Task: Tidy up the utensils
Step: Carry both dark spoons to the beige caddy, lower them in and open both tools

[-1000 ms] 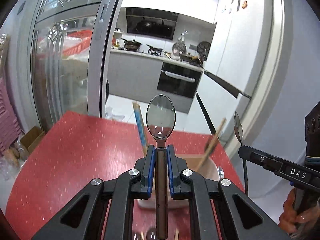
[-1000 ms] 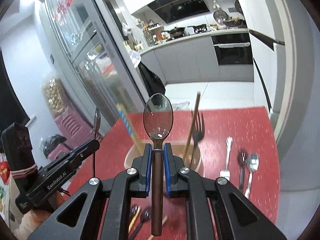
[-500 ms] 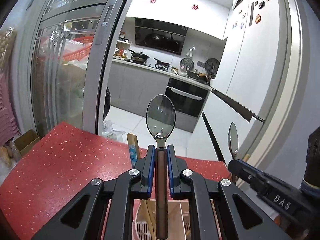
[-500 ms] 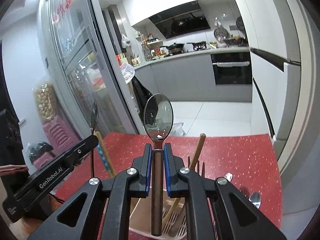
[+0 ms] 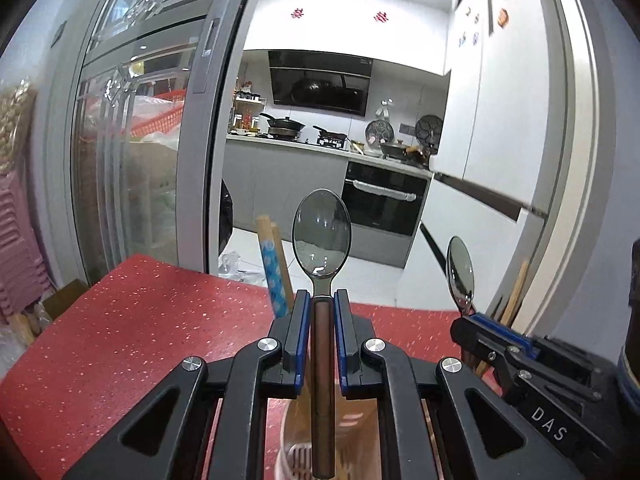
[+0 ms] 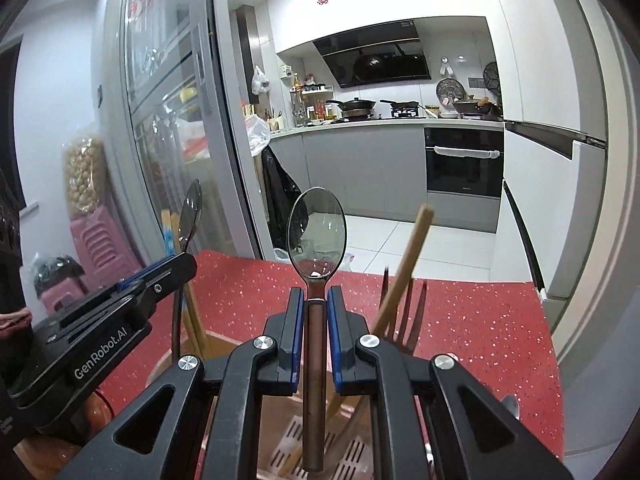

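Note:
My left gripper [image 5: 321, 300] is shut on a spoon [image 5: 322, 236] with a brown handle, held upright, bowl up. My right gripper [image 6: 313, 296] is shut on a like spoon [image 6: 317, 232], also upright. Both handle ends hang just over the beige slotted utensil holder [image 6: 280, 456], which also shows in the left wrist view [image 5: 296, 456]. The holder has a fork [image 6: 404, 308], a wooden chopstick [image 6: 408, 268] and blue-patterned chopsticks [image 5: 274, 268] standing in it. Each gripper shows in the other's view, the right one [image 5: 464, 312] and the left one [image 6: 180, 264], side by side over the holder.
The holder stands on a red speckled table [image 6: 480, 328]. A metal utensil end [image 6: 508, 404] lies on the table at the right of the holder. A glass sliding door [image 5: 132, 160] and a kitchen lie beyond the table's far edge.
Both grippers have come forward and lowered over the holder with their spoons upright; the holder now sits right under both handle ends. The utensils lying on the table have dropped mostly out of view.

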A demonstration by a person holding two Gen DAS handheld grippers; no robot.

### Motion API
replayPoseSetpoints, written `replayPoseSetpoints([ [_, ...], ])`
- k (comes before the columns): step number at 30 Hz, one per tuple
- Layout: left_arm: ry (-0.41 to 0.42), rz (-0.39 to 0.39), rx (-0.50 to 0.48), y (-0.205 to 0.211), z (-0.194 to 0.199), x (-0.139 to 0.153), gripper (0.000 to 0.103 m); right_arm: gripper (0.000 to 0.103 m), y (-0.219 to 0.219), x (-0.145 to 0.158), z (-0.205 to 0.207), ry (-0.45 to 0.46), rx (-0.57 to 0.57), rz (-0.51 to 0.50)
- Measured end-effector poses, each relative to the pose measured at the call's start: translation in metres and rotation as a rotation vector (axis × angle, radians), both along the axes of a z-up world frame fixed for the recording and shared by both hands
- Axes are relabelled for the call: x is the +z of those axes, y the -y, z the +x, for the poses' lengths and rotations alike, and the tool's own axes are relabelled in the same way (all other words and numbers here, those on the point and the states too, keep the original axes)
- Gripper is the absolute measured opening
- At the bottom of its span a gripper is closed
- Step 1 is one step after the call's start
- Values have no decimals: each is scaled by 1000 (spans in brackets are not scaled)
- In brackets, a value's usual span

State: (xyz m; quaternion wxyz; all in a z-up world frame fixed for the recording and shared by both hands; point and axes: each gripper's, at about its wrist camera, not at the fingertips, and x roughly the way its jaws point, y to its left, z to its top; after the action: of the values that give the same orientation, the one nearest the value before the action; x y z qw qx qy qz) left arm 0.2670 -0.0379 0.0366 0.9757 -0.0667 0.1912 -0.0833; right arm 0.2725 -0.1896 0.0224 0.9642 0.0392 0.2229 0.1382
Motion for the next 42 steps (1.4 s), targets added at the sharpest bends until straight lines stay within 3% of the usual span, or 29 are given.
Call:
replayPoseSetpoints([
  [8, -44, 80, 11, 2, -10, -13, 36, 13, 5, -12, -11, -32, -2, -25],
  [18, -99, 81, 11, -1, -16, -20, 37, 13, 9, -9, -15, -70, 15, -24],
  [25, -117, 88, 30, -4, -20, -18, 37, 32, 13, -5, -18, -101, 27, 9],
  [42, -112, 85, 31, -10, -26, -2, 37, 39, 36, 12, -43, -118, 18, 112],
])
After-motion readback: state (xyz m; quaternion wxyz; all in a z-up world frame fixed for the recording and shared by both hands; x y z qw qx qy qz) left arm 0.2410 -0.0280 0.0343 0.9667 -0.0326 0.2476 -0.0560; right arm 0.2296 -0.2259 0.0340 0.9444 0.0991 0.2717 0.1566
